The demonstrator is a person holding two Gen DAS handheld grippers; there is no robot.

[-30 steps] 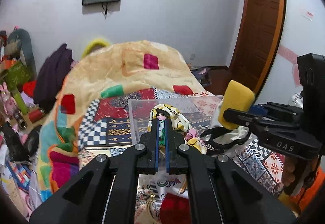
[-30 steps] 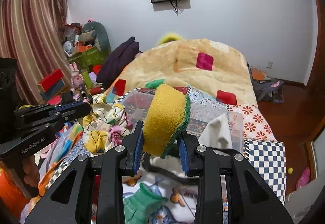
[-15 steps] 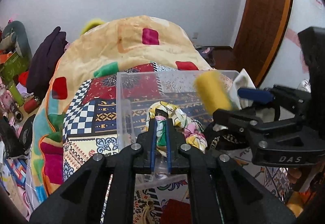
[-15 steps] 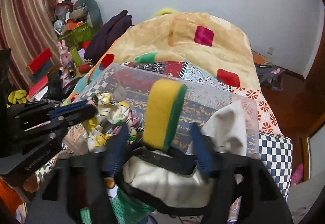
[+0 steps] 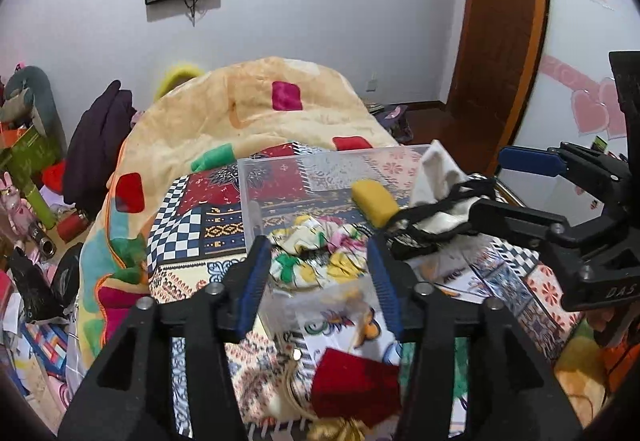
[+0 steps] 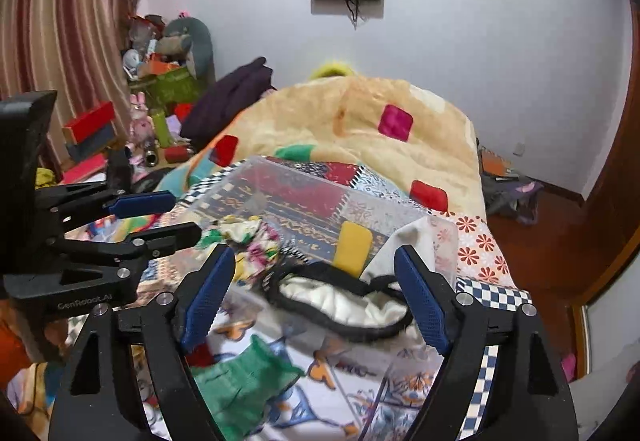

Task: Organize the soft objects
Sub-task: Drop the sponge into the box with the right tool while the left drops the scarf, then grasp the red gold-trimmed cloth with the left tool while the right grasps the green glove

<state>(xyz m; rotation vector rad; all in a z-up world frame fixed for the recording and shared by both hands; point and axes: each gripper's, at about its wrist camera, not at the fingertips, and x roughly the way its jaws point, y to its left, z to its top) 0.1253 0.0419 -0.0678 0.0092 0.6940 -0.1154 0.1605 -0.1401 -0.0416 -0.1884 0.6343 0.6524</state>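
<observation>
Left wrist view: the left gripper (image 5: 316,277) gapes wide, holding nothing; the floral cloth (image 5: 316,253) and sponge (image 5: 374,201) lie in the clear bin (image 5: 312,169).

Right wrist view: the right gripper (image 6: 316,297) is spread wide, empty; the sponge (image 6: 354,247) stands in the bin (image 6: 256,177), near the white cloth (image 6: 340,301).

Yellow sponge (image 6: 354,247), floral yellow-pink cloth (image 5: 316,255), white black-trimmed fabric (image 6: 344,301).

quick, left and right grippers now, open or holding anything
Left hand-held gripper: open, holding nothing.
Right hand-held gripper: open, holding nothing.
</observation>
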